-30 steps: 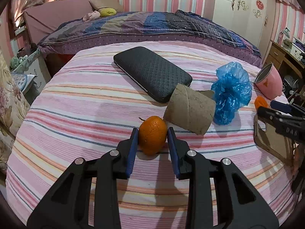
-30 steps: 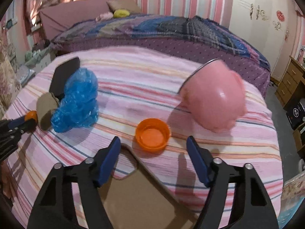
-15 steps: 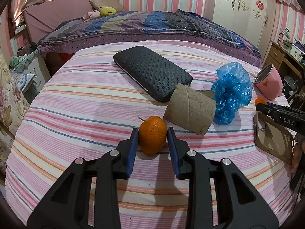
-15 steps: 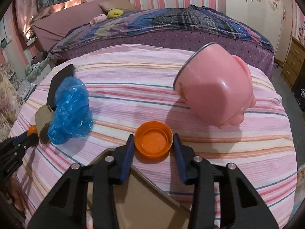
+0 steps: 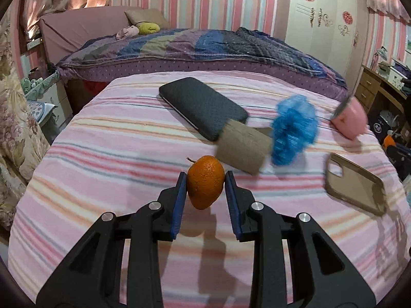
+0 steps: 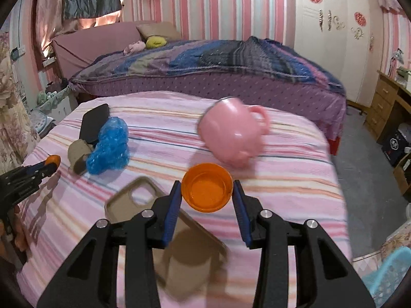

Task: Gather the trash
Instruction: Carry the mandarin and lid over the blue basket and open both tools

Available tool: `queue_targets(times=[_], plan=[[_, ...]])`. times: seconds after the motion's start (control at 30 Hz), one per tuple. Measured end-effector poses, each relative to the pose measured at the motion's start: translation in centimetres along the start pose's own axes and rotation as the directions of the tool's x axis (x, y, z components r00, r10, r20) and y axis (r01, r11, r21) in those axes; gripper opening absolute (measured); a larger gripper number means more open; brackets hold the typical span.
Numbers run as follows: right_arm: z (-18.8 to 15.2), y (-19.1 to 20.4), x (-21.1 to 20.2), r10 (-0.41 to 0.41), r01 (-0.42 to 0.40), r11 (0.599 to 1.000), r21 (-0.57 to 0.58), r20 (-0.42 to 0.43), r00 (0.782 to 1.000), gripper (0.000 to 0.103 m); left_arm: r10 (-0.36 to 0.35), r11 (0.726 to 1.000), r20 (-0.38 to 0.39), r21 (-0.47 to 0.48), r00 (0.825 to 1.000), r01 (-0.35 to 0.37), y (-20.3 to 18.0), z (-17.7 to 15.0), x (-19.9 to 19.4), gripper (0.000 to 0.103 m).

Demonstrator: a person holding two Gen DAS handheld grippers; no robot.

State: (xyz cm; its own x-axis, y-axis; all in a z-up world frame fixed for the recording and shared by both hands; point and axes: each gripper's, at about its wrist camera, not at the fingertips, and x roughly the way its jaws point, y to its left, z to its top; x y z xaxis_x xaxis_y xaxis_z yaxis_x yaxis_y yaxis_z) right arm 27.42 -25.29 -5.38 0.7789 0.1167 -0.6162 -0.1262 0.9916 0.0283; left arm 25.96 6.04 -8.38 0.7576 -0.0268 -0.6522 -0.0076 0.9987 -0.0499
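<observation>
Trash left: one cardboard tube (image 5: 242,147), one blue bag (image 5: 292,129); each claw grips one item.

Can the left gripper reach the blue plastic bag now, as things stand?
Probably not yet. The left gripper is shut on the orange, so its jaws are occupied. The blue plastic bag lies further off, to the right behind the cardboard tube, with nothing on top of it.

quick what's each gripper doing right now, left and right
Left gripper: closed on the orange fruit.
Right gripper: closed on the orange cap.
</observation>
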Motion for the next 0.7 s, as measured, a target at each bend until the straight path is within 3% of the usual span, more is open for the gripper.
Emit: queue_targets(times=[0.13,0.4,0.7], plan=[[-1.0,-2.1,-4.0,-0.028,0.028,1.000,0.009,0.020,0.999,0.040,0.006,0.998,0.055,0.069,0.998,-0.010,-3.1,-0.8,-3.9,0.029],[-4.3,-7.4,-10.3,-0.077,0.073,0.995,0.066,0.056,0.995,0.040,-0.084,0.987,0.159,0.146,0.984,0.061,-11.3,-1.8,-11.8,0.029],[-8.4,-14.7,-16.7,-0.190,0.177,0.971,0.160,0.070,0.979,0.040,-0.198,0.969,0.159,0.179,0.967,0.169,-22.3,-2.8,-14.3,0.029]])
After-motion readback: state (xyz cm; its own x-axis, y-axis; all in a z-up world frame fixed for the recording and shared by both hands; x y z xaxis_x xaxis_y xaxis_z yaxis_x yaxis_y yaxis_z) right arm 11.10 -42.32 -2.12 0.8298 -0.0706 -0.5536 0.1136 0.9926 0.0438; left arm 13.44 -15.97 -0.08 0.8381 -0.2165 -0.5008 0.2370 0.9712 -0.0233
